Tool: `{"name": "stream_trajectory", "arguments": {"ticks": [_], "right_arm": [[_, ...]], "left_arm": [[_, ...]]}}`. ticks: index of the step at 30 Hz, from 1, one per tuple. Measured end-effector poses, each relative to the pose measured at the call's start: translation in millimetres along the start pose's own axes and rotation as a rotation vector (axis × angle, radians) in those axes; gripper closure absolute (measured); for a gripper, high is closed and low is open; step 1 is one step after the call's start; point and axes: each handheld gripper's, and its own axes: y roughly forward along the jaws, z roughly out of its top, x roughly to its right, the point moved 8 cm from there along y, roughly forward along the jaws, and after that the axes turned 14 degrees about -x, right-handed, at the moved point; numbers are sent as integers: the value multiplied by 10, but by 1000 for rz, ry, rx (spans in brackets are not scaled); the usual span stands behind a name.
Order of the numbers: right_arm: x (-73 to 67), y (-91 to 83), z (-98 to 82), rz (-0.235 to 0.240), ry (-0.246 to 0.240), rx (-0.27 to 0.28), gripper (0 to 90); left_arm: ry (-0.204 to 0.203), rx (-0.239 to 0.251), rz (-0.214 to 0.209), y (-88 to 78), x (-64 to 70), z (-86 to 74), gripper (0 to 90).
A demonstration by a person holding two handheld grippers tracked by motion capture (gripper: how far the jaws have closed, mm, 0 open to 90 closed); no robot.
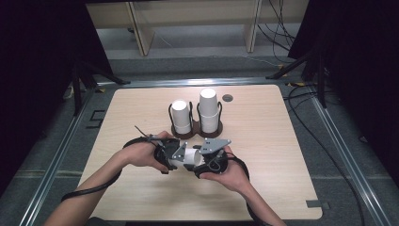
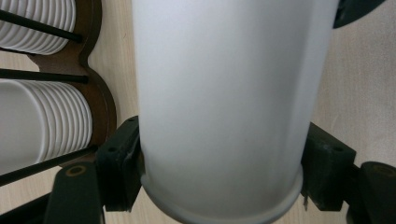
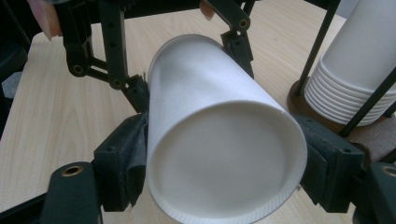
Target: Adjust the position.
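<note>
We've got one white paper cup (image 1: 190,158) lying sideways just above the light wooden surface (image 1: 263,141), between two tongs. Left tongs (image 1: 175,159) are clenched on it near one rim; their pads press both sides in the left gripper view (image 2: 224,116). Right tongs (image 1: 203,162) sit around the other end (image 3: 219,154), pads against the wall on both sides, so grasping it too. Behind stands one brown wooden two-slot holder (image 1: 184,133) with black rods carrying two stacks of white cups: the shorter (image 1: 180,116) and the taller (image 1: 209,109).

Lab: dark curtains (image 1: 42,61), floor cables (image 1: 301,89)
</note>
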Motion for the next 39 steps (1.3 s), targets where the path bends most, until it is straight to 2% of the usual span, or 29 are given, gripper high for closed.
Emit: {"name": "stream_trajectory", "arguments": {"ticks": [3, 6, 7, 8, 9, 10, 11, 12, 19, 27, 34, 35, 39], "right_arm": [[-23, 6, -9, 20, 5, -3, 302], [-21, 5, -8, 13, 6, 3, 306], [-46, 7, -16, 26, 22, -4, 307], [-31, 11, -12, 25, 3, 0, 308], [-47, 1, -27, 31, 31, -13, 309], [-50, 4, -23, 28, 32, -8, 310], [-47, 1, -25, 31, 25, -11, 310], [-21, 8, -8, 14, -14, 5, 312], [-48, 17, -29, 44, 1, -1, 320], [-56, 10, -43, 56, 12, -1, 326], [-60, 18, -53, 67, -1, 4, 327], [-45, 11, -49, 55, -13, 11, 327], [-43, -4, -56, 57, -14, 4, 328]], "left_arm": [[6, -1, 0, 2, -1, 3, 268], [6, 3, 0, 5, 5, 9, 267], [7, 3, 1, 6, 6, 9, 267], [8, 5, 2, 7, 7, 11, 267], [8, 6, 3, 7, 9, 12, 267], [10, 7, 4, 6, 9, 12, 267], [9, 6, 3, 5, 10, 11, 267], [11, 5, 3, 5, 11, 11, 267], [25, -1, 1, 12, 24, 13, 267], [30, 1, 0, 1, 32, 8, 266], [34, 1, 0, -2, 44, 12, 266], [34, 2, -1, -2, 46, 13, 266], [32, 5, -1, -3, 45, 20, 266]]}}
